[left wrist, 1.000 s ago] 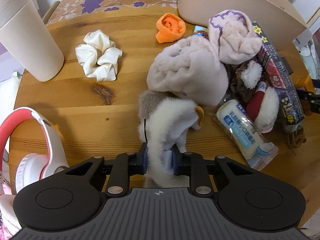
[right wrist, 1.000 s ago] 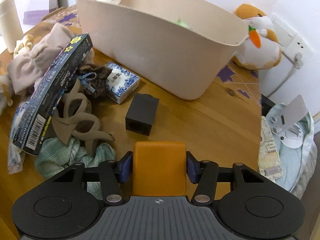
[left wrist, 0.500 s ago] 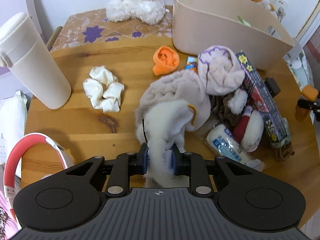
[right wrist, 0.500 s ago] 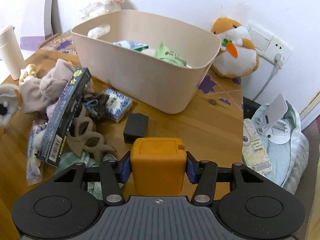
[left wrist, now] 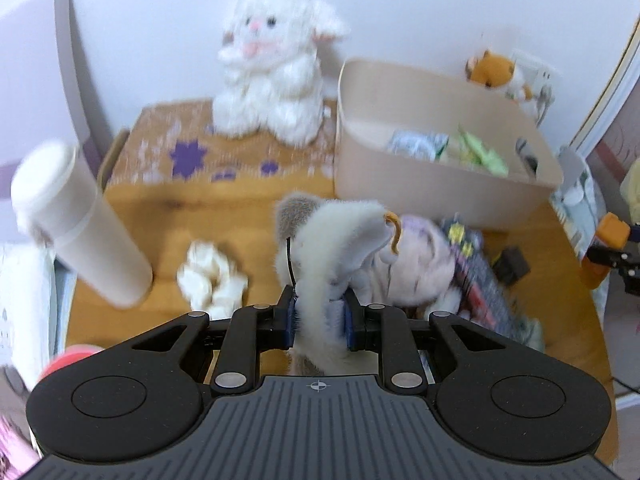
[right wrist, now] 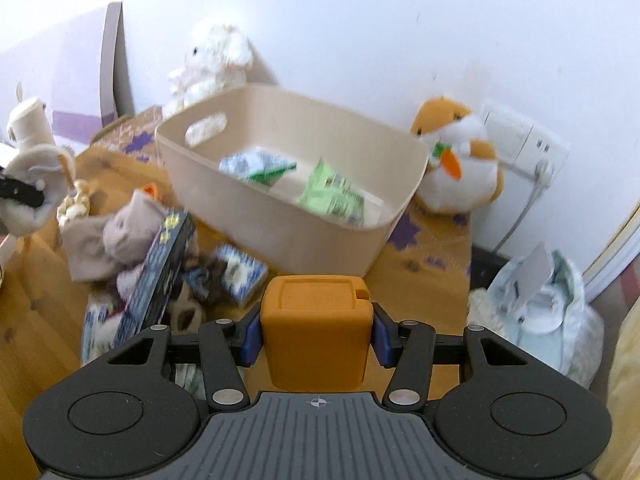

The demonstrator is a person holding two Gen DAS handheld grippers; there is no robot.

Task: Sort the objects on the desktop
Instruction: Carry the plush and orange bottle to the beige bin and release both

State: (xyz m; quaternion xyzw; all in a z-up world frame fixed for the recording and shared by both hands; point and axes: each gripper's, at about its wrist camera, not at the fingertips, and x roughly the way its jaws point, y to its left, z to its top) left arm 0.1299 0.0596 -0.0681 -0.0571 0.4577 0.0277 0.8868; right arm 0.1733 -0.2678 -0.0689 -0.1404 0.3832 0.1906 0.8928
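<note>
Left hand-held gripper (left wrist: 319,322): jaws closed tight on furry grey-white plush toy (left wrist: 336,240), blue pads pressing both its sides; toy lifted above table (left wrist: 168,216), hanging up and forward from fingers (left wrist: 289,317). Right hand-held gripper (right wrist: 316,334): jaws closed on orange box (right wrist: 316,330), pads flat on its left and right faces; box upright, held in air. In left view, right hand-held gripper seen far at right edge.
</note>
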